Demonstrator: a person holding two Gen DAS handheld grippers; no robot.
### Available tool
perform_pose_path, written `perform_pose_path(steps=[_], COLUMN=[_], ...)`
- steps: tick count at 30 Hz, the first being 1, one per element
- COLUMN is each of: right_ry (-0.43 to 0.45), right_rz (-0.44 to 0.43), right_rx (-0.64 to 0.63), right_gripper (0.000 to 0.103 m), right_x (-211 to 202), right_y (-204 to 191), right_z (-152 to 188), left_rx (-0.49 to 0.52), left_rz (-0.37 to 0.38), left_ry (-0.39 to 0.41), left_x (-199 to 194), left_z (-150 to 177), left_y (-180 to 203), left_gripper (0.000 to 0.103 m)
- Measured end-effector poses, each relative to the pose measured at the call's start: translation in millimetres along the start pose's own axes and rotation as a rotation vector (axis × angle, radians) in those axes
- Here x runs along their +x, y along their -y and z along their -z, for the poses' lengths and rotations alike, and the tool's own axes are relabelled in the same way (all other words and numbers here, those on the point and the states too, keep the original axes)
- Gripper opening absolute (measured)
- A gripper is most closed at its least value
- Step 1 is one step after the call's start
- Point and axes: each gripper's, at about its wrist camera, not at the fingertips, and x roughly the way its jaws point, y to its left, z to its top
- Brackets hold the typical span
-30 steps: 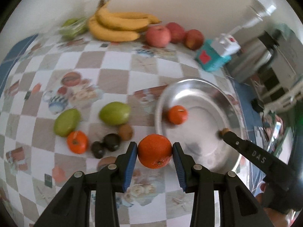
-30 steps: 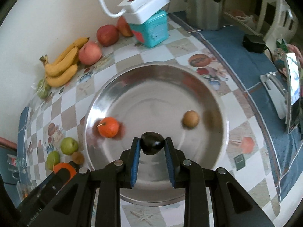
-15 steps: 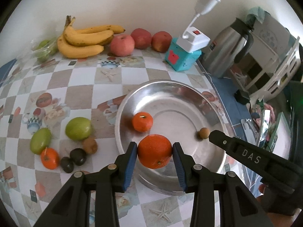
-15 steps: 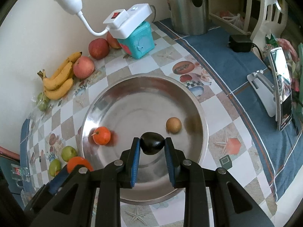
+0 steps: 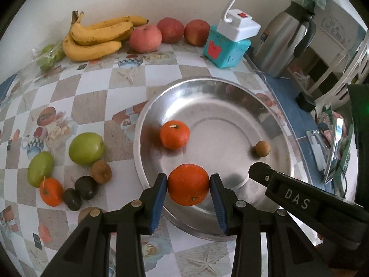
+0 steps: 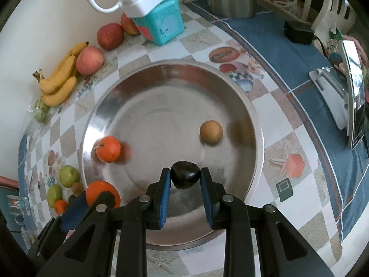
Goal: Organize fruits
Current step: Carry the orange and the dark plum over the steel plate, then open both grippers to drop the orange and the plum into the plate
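Holding an orange [image 5: 188, 184] clamped between its blue pads, your left gripper [image 5: 188, 184] hangs over the near-left part of the steel bowl [image 5: 150, 106], just inside the rim, so the drop spot lies straight below the jaws, not off to either side. The orange is round with no long axis to speak of, pebbled, bright, its navel end facing the camera. Further left, on the checked tabletop [image 5: 92, 101], two green fruits, a small tangerine, two dark fruits and a brown one wait outside the bowl. Inside it sit a small tangerine [image 5: 174, 134] with a stub of stalk and, toward the far right wall, a small tan fruit [image 5: 262, 148]. Your right gripper [image 6: 185, 178] is clenched on a dark glossy fruit [image 6: 185, 177], roughly oval with its long axis lying across the jaws, over the near middle of the bowl floor. Both loads look ready to set down; I judge the right one nearer the open floor, and likely to roll on the sloping steel.
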Motion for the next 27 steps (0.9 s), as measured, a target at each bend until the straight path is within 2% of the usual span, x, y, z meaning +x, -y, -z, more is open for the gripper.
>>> perform_pose_path(steps=[15, 19, 23, 27], right_ry=[-0.057, -0.055, -0.039, -0.004], right_rz=[0.015, 0.016, 0.022, 0.019], right_rx=[0.018, 0.017, 0.026, 0.034], right_gripper=[0.028, 0.028, 0.042, 0.042], right_x=[18, 17, 12, 0], right_y=[2, 1, 3, 4], right_z=[4, 3, 2, -1], left_rx=[0.029, 0.032, 0.036, 0.039], left_rz=[-0.032, -0.024, -0.022, -0.021], left_ry=[-0.029, -0.019, -0.011, -0.003], left_x=[11, 8, 5, 1], left_z=[4, 2, 1, 0], left_y=[3, 4, 5, 6], left_gripper=[0.043, 0.053, 0.055, 0.055])
